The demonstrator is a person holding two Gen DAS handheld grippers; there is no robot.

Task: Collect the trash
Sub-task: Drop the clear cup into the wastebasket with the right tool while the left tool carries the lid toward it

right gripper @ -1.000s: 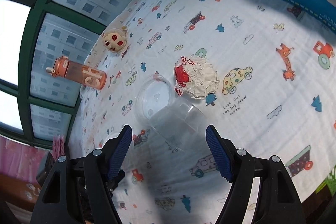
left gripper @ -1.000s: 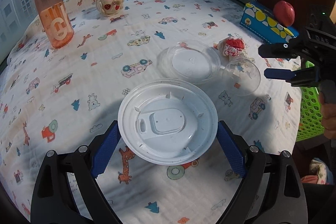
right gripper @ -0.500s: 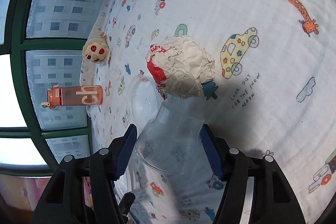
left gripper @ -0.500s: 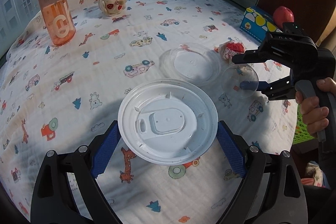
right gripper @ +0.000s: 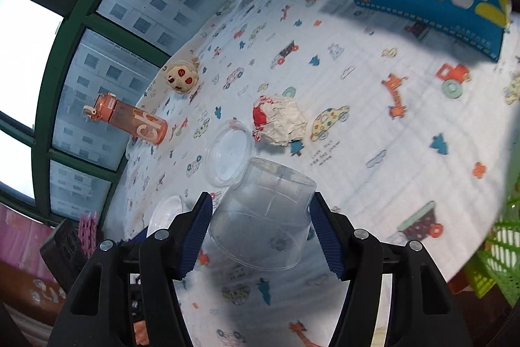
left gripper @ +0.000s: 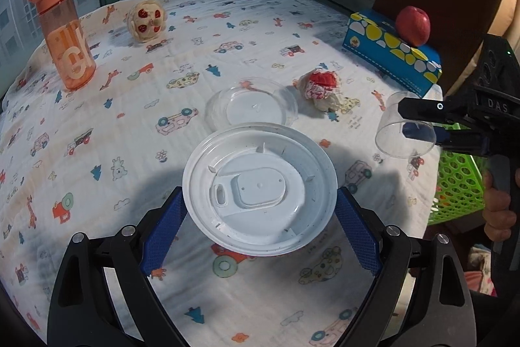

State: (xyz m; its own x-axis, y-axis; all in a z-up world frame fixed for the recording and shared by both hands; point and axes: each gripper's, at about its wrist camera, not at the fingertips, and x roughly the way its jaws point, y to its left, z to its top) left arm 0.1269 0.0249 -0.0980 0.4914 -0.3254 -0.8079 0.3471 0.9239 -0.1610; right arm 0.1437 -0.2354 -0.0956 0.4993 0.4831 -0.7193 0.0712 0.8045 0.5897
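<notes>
Both tongs loaded, left gripper (left gripper: 260, 217) clamped on white lid (left gripper: 259, 188), right gripper (right gripper: 260, 233) squeezing clear cup (right gripper: 263, 217) aloft near green basket (left gripper: 458, 184); thin slick plastic liable to buckle or slip free.

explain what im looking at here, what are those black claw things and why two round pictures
Those claws are two handheld grippers, one in each of a person's hands; no robot arm is involved. Each carries a fisheye camera looking along its fingers, hence two round pictures. The left gripper is shut on a round white plastic lid. The right gripper is shut on a clear plastic cup; the left view shows it too. On the cartoon-print tablecloth lie a clear plastic lid, a crumpled red-and-white paper ball, an orange water bottle and a blue spotted box with a red apple on top.
</notes>
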